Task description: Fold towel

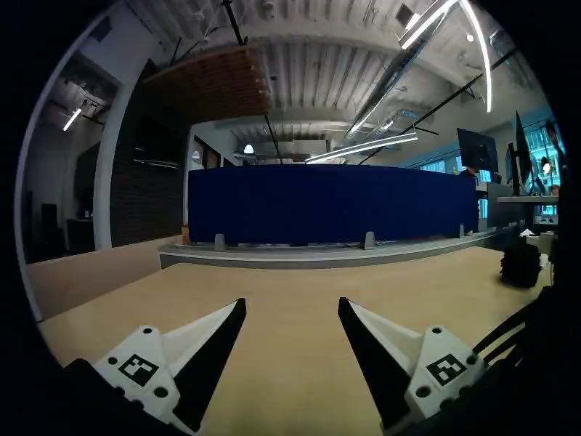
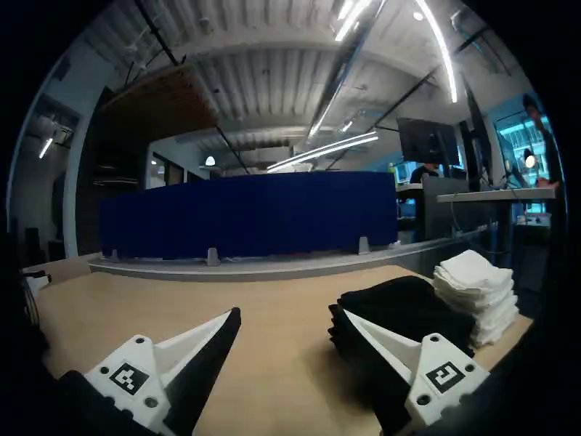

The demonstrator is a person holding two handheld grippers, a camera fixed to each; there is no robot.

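Note:
In the right gripper view, a stack of folded black towels (image 2: 407, 305) lies on the wooden table (image 2: 283, 327), with a stack of folded white towels (image 2: 479, 294) just to its right. My right gripper (image 2: 290, 314) is open low over the table, and its right finger overlaps the black stack's near left side. In the left gripper view, my left gripper (image 1: 292, 304) is open above bare tabletop (image 1: 290, 291) with nothing between its fingers. A dark pile of towels (image 1: 521, 263) sits at the far right there.
A blue divider panel (image 1: 327, 203) on a grey rail runs along the table's far edge. Behind it at the right stand desks with monitors (image 2: 428, 142). Black cables (image 1: 508, 334) cross the lower right of the left gripper view.

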